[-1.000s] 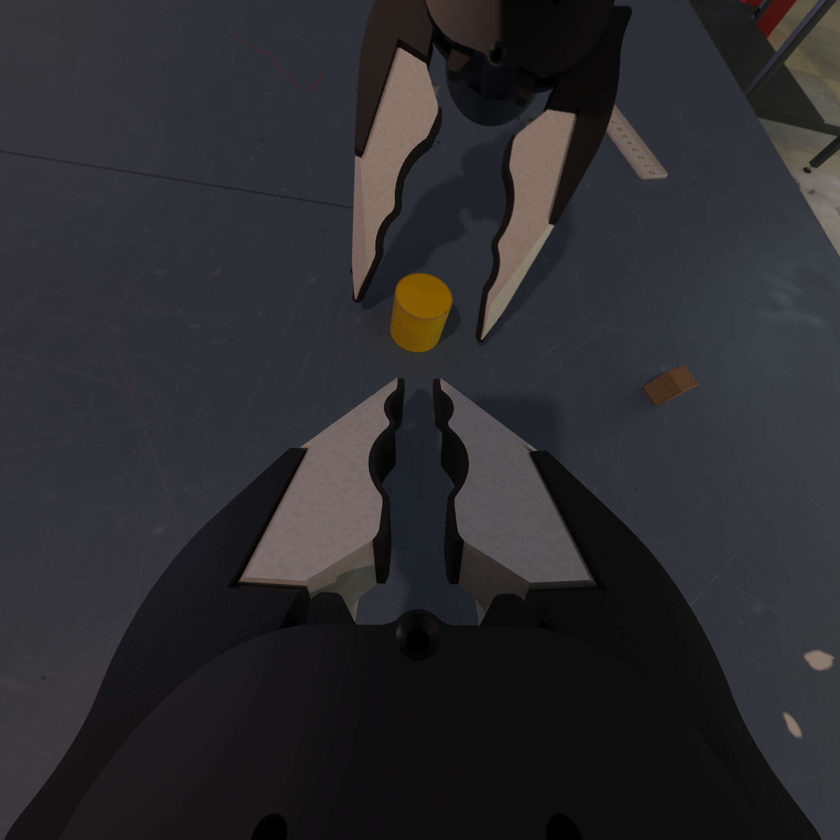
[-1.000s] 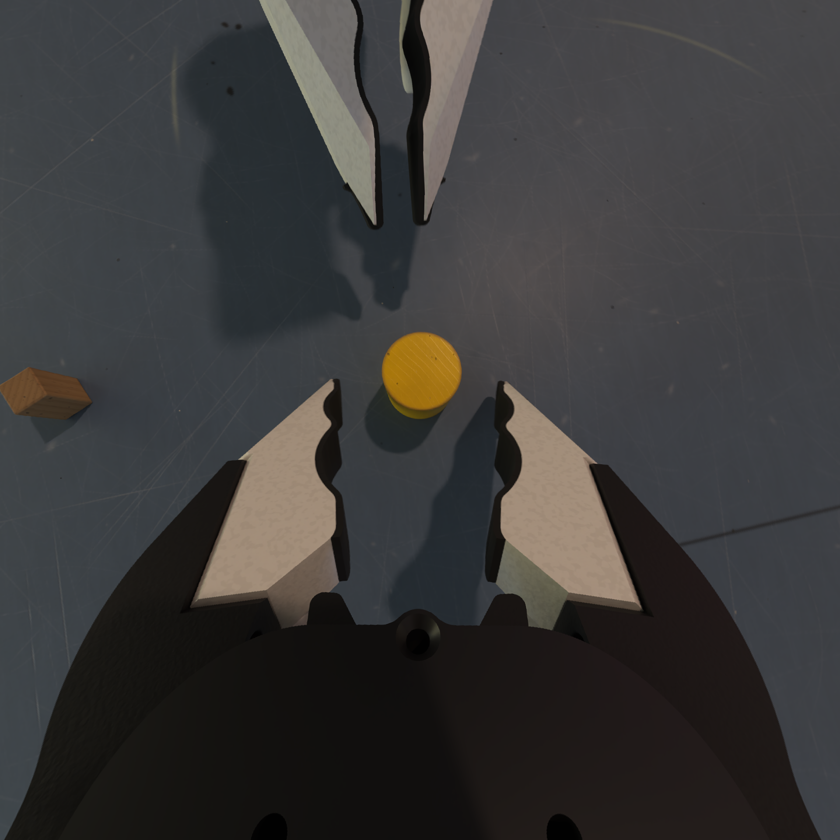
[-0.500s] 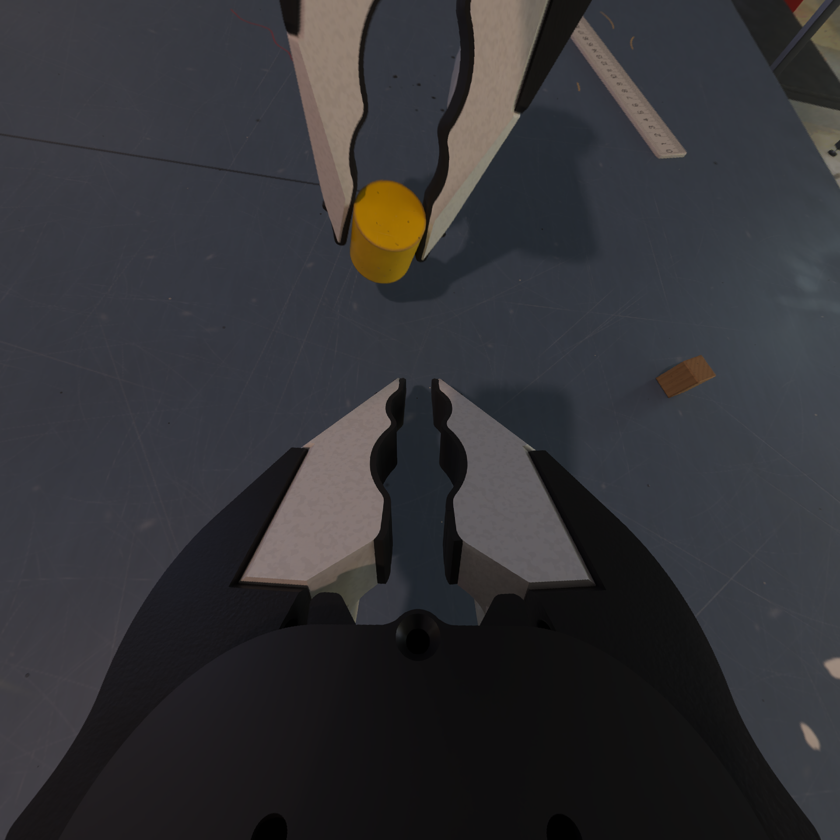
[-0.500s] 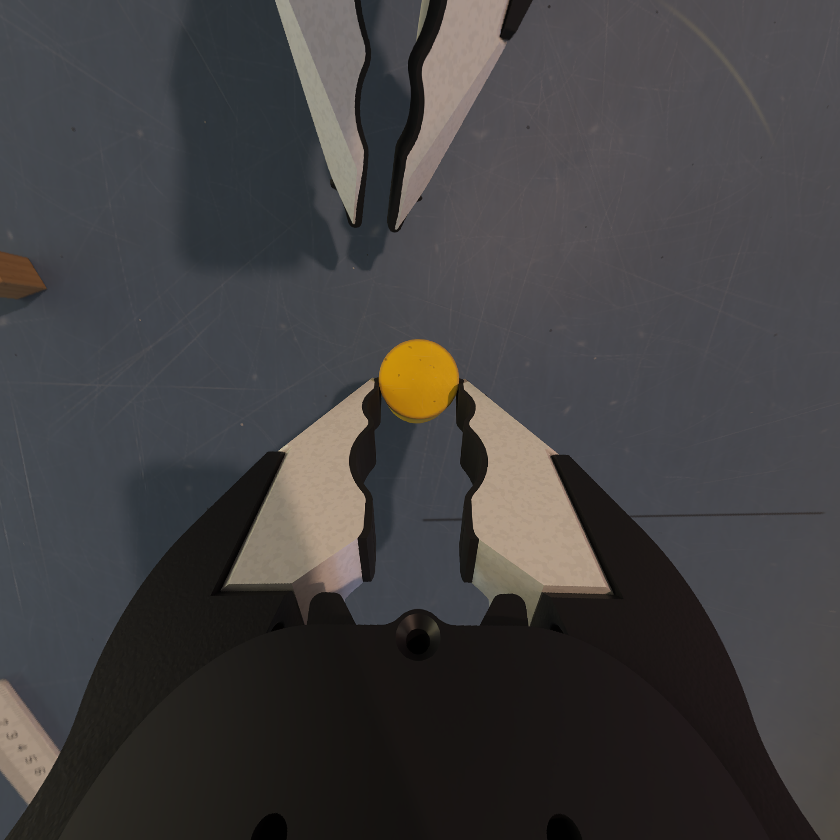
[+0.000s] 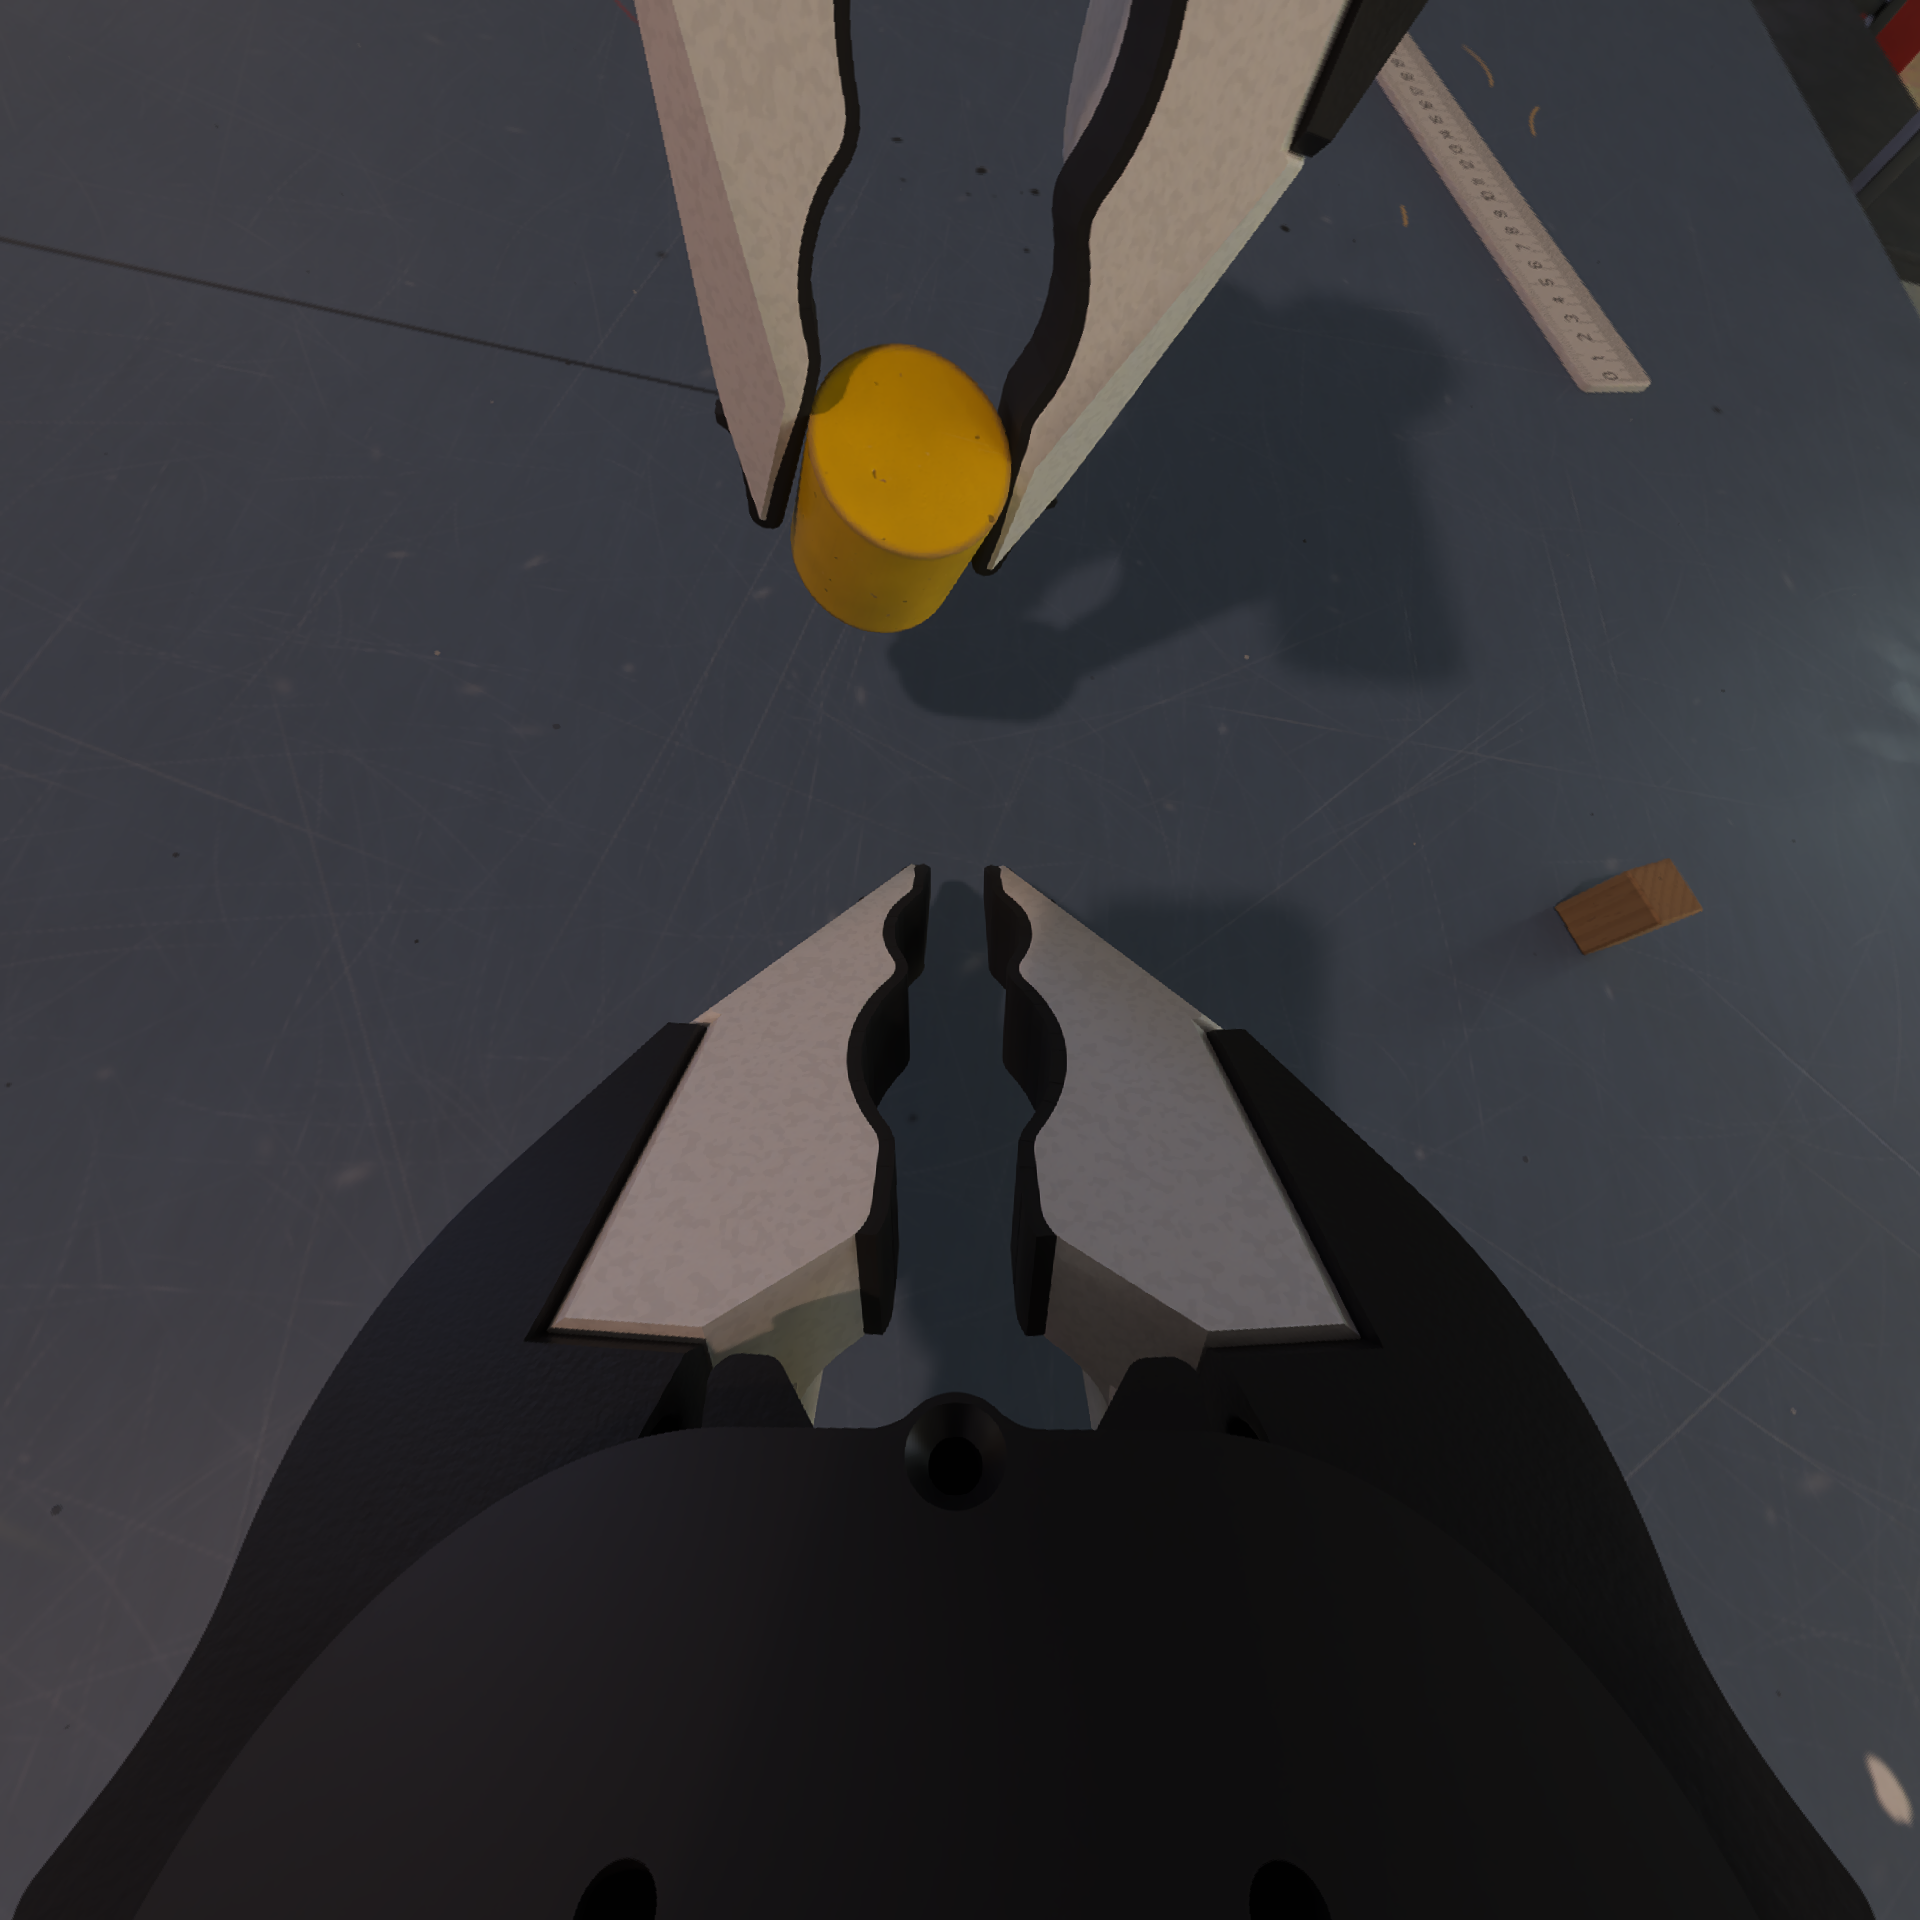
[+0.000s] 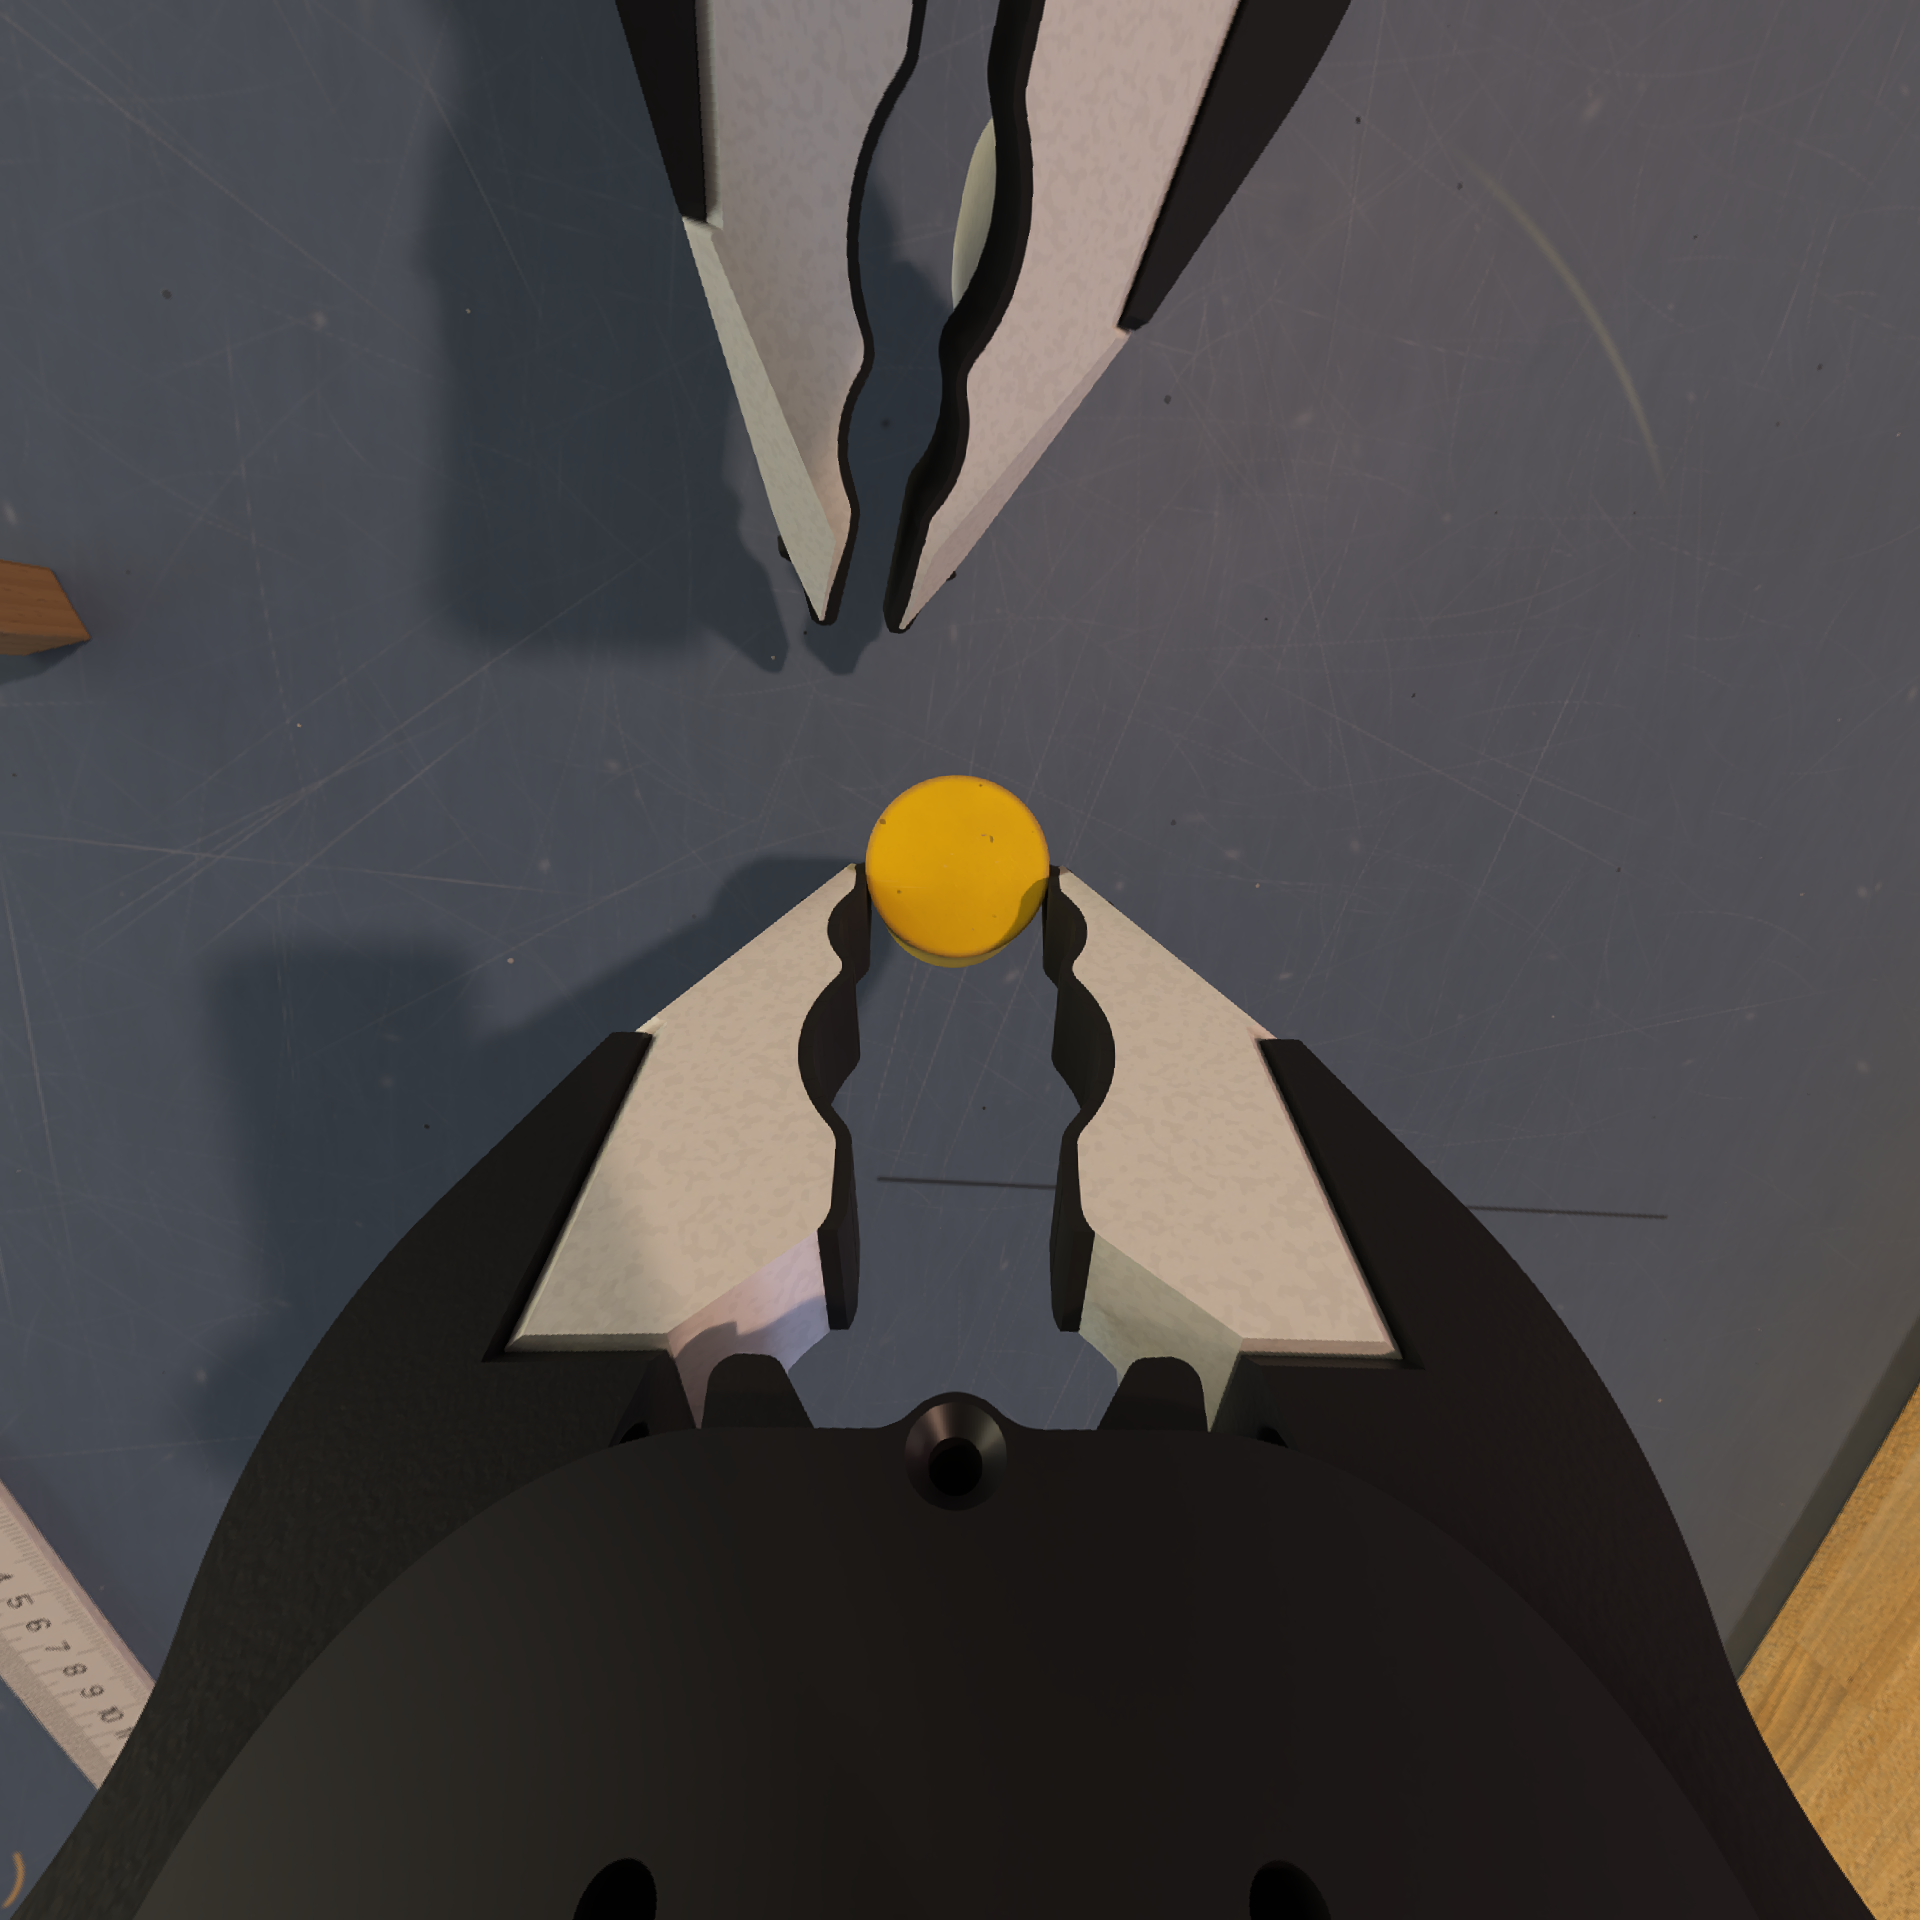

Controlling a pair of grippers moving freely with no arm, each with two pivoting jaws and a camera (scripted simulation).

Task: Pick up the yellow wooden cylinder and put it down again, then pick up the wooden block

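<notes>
My right gripper [image 6: 954,878] is shut on the yellow wooden cylinder [image 6: 956,864] and holds it at its fingertips, lifted above the dark blue table. In the left wrist view the cylinder [image 5: 899,488] hangs between the right gripper's tips [image 5: 878,540], with its shadow on the table below. My left gripper [image 5: 956,873] is nearly shut and empty, facing the cylinder; it also shows in the right wrist view [image 6: 857,621]. The small brown wooden block [image 5: 1626,906] lies on the table to the right of my left gripper, and at the left edge of the right wrist view [image 6: 36,608].
A pale ruler [image 5: 1507,218] lies at the far right of the table; its end also shows in the right wrist view [image 6: 62,1652]. The table's edge and a wooden floor [image 6: 1849,1662] are at the lower right.
The right gripper closed on the cylinder and lifted it off the table, rising higher since half a second ago. The left gripper stayed nearly shut and also rose a little.
</notes>
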